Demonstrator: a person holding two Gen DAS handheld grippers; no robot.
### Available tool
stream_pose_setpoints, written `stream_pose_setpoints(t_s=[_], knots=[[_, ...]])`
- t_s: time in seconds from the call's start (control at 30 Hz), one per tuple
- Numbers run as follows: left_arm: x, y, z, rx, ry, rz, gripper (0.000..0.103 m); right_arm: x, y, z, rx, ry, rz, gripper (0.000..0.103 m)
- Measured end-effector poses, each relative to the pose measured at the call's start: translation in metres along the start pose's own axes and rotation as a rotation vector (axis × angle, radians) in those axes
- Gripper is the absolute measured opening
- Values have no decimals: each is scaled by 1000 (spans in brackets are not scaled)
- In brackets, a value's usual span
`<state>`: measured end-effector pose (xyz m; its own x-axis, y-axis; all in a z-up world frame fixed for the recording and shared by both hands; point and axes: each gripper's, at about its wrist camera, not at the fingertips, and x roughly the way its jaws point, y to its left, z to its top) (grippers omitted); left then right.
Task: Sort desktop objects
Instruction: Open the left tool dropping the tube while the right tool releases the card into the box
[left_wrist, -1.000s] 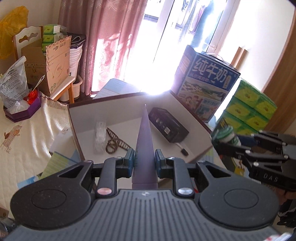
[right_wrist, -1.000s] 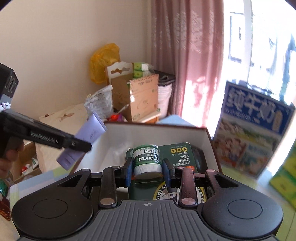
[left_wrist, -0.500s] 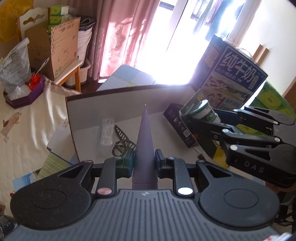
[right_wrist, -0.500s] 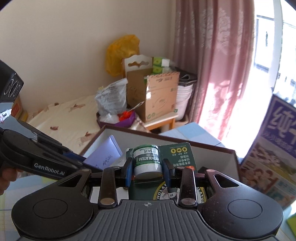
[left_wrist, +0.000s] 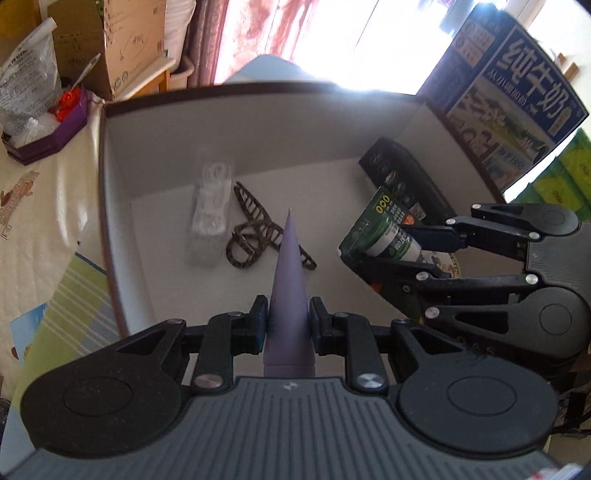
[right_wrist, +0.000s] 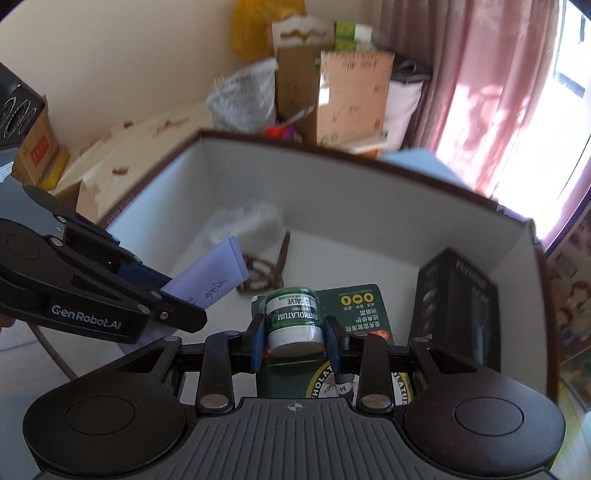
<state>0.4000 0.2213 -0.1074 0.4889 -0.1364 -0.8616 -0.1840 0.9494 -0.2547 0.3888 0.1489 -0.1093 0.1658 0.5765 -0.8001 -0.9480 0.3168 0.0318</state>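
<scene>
My left gripper (left_wrist: 288, 321) is shut on a lavender tube (left_wrist: 287, 273) whose flat tip points down into an open white-lined box (left_wrist: 107, 184). My right gripper (right_wrist: 294, 339) is shut on a small green salve jar (right_wrist: 293, 314) fixed to its green card (right_wrist: 356, 306), held low over the box's right half. In the right wrist view the left gripper (right_wrist: 177, 295) and its tube (right_wrist: 210, 277) hang at the left. In the left wrist view the right gripper (left_wrist: 388, 254) and its jar (left_wrist: 393, 242) sit to the right.
On the box floor lie a clear plastic packet (left_wrist: 210, 218), a tortoiseshell hair clip (left_wrist: 255, 236) and a black box (left_wrist: 406, 181) by the right wall. A blue milk carton (left_wrist: 517, 92), green tissue packs (left_wrist: 565, 177), a cardboard box (left_wrist: 110, 44) and a purple tray (left_wrist: 55, 129) surround it.
Both grippers have come down and tilted further towards the box floor, each keeping its object. The right gripper has swung in from the far right to just beside the left one.
</scene>
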Motion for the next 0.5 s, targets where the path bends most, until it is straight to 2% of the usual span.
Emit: stream_pose_setpoints(t_s=[0.37,0.5], knots=[[30,-7,4,48,67,45,20,14,-5,-8,-3,87,10,31],[27,-9,5,60,54,53,20,15,-6,-9,6,92,7,31]])
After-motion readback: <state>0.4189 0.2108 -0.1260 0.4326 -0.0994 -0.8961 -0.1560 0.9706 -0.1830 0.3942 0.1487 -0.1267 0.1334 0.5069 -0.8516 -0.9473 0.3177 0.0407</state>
